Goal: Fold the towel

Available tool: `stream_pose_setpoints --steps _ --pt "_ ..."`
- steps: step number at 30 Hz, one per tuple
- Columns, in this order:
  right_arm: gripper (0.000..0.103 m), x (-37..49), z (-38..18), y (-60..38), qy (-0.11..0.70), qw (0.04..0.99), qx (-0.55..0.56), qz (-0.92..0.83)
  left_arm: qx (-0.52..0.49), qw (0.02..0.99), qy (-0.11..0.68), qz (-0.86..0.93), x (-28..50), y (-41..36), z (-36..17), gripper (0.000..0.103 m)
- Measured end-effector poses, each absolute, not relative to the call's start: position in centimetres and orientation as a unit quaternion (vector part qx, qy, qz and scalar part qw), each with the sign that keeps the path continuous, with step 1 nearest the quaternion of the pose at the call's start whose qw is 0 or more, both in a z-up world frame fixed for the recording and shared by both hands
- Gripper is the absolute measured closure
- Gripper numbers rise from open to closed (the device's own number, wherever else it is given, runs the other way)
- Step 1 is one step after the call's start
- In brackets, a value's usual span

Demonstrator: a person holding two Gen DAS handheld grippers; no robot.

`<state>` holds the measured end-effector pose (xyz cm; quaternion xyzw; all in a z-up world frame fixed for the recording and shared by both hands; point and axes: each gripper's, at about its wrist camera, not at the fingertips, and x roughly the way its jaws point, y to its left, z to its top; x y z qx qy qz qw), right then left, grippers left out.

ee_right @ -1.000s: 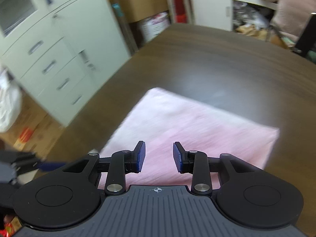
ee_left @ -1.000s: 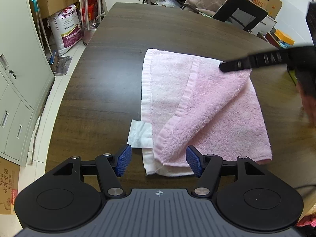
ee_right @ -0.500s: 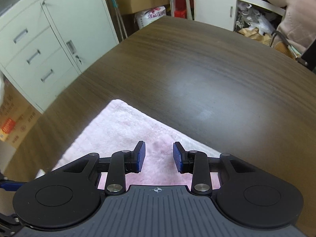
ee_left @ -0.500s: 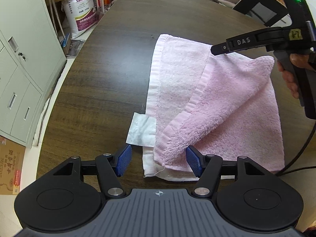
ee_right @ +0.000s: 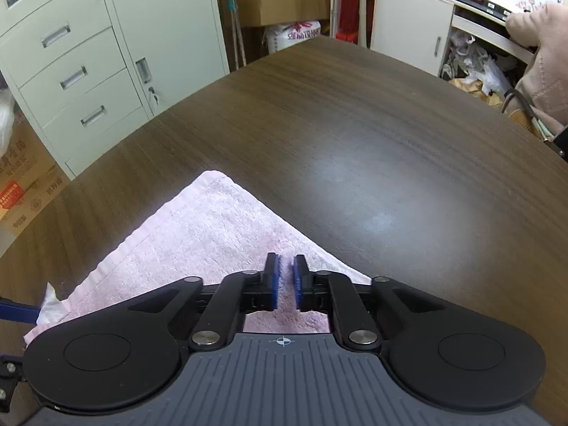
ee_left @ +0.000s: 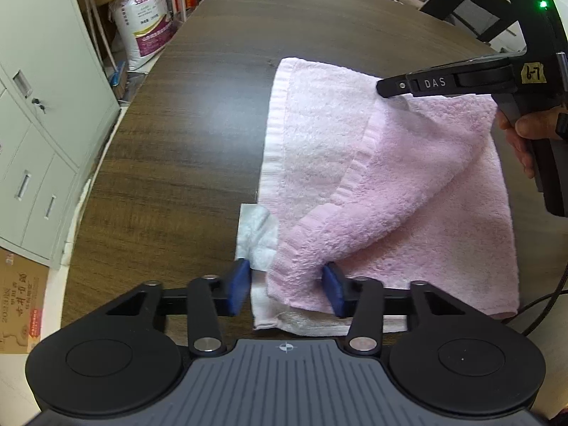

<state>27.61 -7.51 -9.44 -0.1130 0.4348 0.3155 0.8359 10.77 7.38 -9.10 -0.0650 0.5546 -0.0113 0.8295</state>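
A pink towel (ee_left: 408, 191) lies partly folded on the dark wood table (ee_left: 198, 113), its paler underside and white label (ee_left: 257, 238) showing on the left. My left gripper (ee_left: 287, 289) is open, its blue pads either side of the near corner of the folded pink layer. My right gripper (ee_right: 285, 280) is nearly closed on the far corner of the top layer, which shows pink between its pads; it also shows in the left wrist view (ee_left: 387, 88) lifting that corner. The towel (ee_right: 198, 234) shows in the right wrist view too.
Grey cabinets (ee_right: 81, 71) stand left of the table with a white sack (ee_left: 145, 21) and cardboard boxes (ee_right: 21, 181) on the floor. A black chair (ee_left: 468, 3) stands at the far end. A black cable (ee_left: 546, 305) trails at the right edge.
My right gripper has closed from open onto the towel's far corner. My left gripper has moved forward, so its pads now flank the near corner.
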Motion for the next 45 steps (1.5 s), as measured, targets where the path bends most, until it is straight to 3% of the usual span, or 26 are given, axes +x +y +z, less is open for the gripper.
stream_pose_setpoints --steps 13,22,31,36,40,45 --pt "0.096 27.7 -3.5 -7.4 0.361 0.861 -0.055 0.355 -0.046 0.843 0.536 0.008 8.9 7.7 -6.8 0.073" --pt "0.096 29.0 -5.0 -3.3 0.373 0.839 -0.084 0.387 -0.055 0.842 0.537 0.008 8.8 7.7 -6.9 0.072" --pt "0.096 28.8 -5.7 -2.3 0.377 0.836 -0.098 0.387 -0.125 0.825 0.55 -0.009 9.8 8.6 -7.8 0.071" --pt "0.095 28.7 -6.0 -2.8 0.382 0.836 -0.093 0.382 -0.131 0.823 0.552 0.004 9.9 8.8 -8.1 0.083" --pt "0.095 28.7 -6.0 -2.9 0.385 0.836 -0.091 0.38 -0.136 0.819 0.557 0.015 10.0 9.2 -8.4 0.099" --pt "0.095 28.8 -6.2 -2.9 0.388 0.834 -0.091 0.38 -0.148 0.817 0.558 0.019 9.7 9.5 -8.4 0.1"
